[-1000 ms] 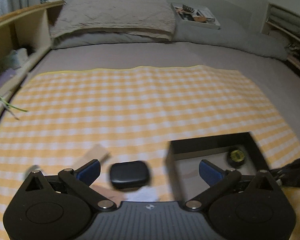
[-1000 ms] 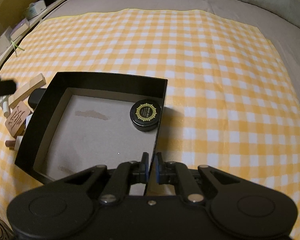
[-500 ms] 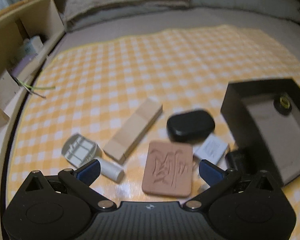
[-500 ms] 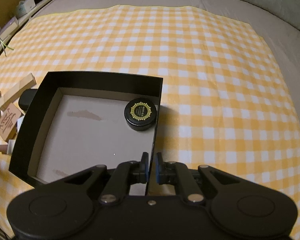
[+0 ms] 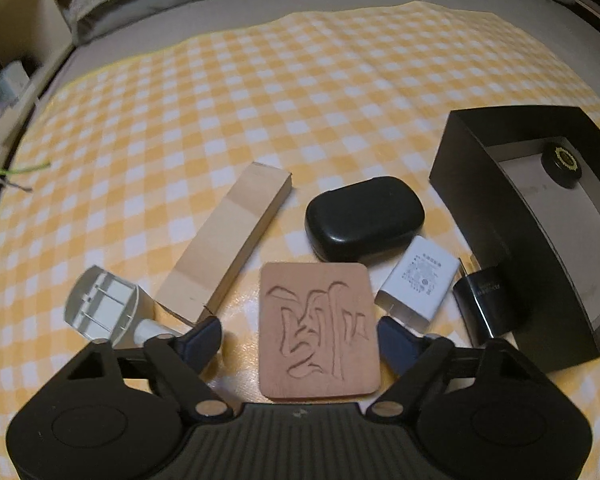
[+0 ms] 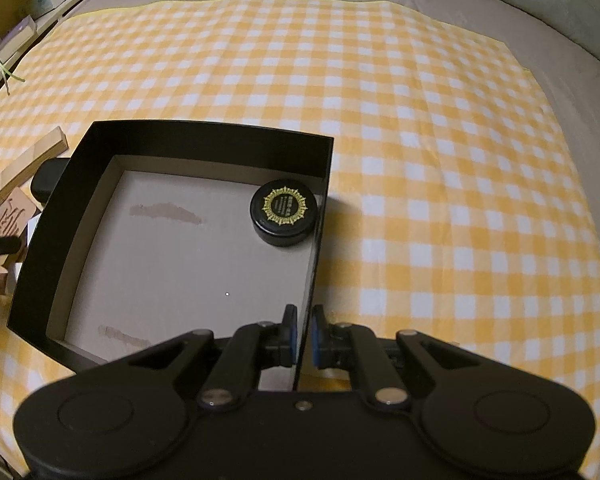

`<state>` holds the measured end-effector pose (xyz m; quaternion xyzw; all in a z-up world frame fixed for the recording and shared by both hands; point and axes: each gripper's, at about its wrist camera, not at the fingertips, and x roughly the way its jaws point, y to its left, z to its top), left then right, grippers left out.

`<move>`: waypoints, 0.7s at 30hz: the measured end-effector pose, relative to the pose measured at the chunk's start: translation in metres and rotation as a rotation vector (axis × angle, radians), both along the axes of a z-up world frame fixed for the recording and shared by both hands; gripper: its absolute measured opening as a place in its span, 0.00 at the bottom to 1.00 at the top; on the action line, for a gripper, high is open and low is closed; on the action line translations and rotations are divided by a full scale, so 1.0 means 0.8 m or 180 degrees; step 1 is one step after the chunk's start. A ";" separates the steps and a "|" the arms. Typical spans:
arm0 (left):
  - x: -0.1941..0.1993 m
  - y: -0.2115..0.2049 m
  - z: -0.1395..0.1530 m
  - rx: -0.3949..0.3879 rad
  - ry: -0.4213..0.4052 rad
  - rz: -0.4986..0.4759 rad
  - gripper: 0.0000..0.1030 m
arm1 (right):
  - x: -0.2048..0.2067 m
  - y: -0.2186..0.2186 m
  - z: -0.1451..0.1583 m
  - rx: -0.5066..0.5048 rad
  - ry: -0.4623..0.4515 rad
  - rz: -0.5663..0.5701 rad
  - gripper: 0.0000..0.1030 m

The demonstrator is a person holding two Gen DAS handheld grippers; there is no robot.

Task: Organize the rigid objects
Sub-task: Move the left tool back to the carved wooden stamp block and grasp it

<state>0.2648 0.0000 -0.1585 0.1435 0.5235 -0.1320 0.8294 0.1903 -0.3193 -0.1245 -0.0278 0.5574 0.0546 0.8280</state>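
Carved wooden plaque – matt (rough grooves); glossy plastic case.

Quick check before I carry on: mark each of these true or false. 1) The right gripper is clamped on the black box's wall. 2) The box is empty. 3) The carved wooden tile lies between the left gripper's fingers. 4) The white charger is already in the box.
1) True: the right gripper is shut on the black box wall.
2) False: a round black tin sits in its corner.
3) True: the carved tile lies between the closing jaws of the left gripper, untouched.
4) False: the white charger lies on the checked cloth beside the box.
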 end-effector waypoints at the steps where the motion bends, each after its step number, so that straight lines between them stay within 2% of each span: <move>1: 0.004 0.000 -0.001 0.0009 0.0031 0.0021 0.79 | 0.001 0.000 0.001 0.0004 -0.0005 0.0011 0.07; 5: 0.013 0.004 -0.006 0.0003 0.0080 0.0073 0.70 | 0.003 -0.002 0.003 0.0062 -0.0009 -0.0015 0.07; 6: 0.014 0.005 -0.006 -0.0034 0.0097 0.0085 0.65 | 0.004 -0.003 0.003 0.0062 -0.0003 -0.0018 0.07; 11: 0.004 0.018 0.002 -0.0065 0.0097 0.0164 0.64 | 0.002 0.000 -0.001 0.0012 0.0035 0.0024 0.06; 14: -0.003 0.036 0.015 -0.0214 0.0108 0.0328 0.64 | 0.002 0.001 -0.002 -0.0015 0.0027 0.0062 0.05; 21: -0.015 0.062 0.059 -0.0645 -0.0052 0.0650 0.62 | 0.006 -0.003 -0.002 0.0093 0.0068 -0.0021 0.05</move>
